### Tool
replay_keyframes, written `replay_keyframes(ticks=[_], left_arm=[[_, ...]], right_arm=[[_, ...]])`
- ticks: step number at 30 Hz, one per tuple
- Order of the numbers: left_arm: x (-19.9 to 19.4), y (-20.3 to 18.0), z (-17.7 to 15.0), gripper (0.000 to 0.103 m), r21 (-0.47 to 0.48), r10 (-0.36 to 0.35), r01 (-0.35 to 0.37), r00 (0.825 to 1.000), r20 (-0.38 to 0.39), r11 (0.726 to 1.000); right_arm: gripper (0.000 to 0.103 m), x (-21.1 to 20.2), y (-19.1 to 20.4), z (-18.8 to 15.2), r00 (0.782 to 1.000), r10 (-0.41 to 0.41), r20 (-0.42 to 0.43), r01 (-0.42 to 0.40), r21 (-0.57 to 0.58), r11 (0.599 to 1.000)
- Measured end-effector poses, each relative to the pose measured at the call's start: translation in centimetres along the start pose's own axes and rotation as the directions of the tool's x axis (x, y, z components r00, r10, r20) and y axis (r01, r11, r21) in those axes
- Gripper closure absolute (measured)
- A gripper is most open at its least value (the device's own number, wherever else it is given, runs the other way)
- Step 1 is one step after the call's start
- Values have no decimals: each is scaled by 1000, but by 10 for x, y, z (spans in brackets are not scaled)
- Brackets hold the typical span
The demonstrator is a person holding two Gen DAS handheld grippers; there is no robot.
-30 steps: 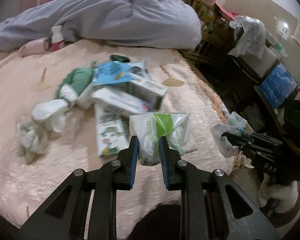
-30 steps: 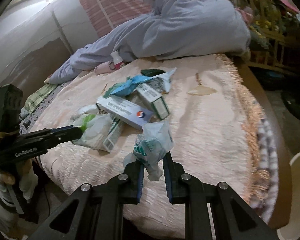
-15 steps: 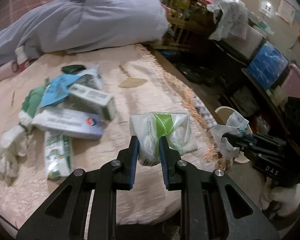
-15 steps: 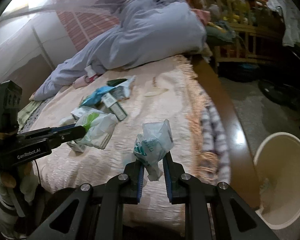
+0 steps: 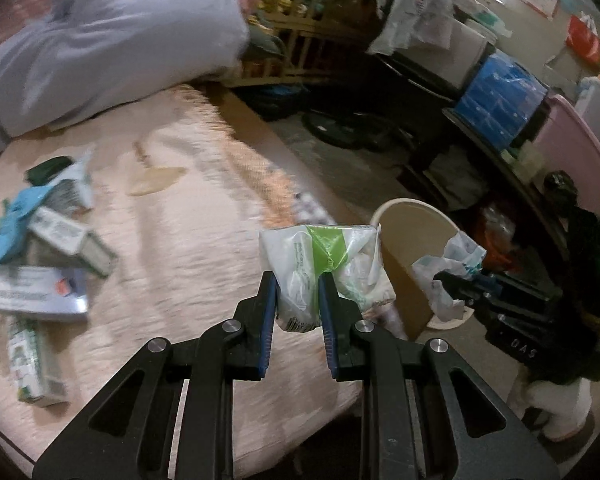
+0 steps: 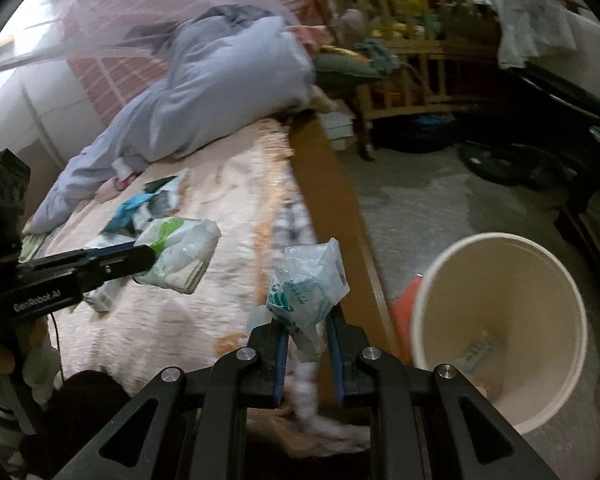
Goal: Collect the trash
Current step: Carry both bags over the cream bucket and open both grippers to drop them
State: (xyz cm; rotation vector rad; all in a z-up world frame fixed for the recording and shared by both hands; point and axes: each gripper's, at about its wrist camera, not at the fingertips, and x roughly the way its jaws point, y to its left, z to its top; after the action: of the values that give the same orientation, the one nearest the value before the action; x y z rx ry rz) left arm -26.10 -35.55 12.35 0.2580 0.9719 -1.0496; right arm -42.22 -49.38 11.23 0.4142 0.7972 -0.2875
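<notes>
The left gripper (image 5: 297, 300) squeezes a green-and-white bag (image 5: 324, 256) over the bed (image 5: 188, 248) edge. The right gripper (image 6: 307, 344) squeezes a crumpled wrapper (image 6: 306, 280) near the bin (image 6: 500, 320). Both look light, soft and crinkly, so pinching a bunched corner should hold them. More trash (image 5: 40, 248) lies on the bed.

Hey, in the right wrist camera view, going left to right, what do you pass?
Left gripper holding green-and-white plastic packet → right gripper holding crumpled clear teal-printed plastic wrapper → brown wooden bed edge → cream round plastic bin.
</notes>
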Motion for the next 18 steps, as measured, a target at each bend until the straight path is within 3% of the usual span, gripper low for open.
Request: replay_keyframes(ticks=[18], left_arm=[[81, -93, 26, 84, 52, -115, 122, 987, -113, 991]], right_arm=[[86, -16, -110, -26, 991, -132, -21, 133, 185, 974]])
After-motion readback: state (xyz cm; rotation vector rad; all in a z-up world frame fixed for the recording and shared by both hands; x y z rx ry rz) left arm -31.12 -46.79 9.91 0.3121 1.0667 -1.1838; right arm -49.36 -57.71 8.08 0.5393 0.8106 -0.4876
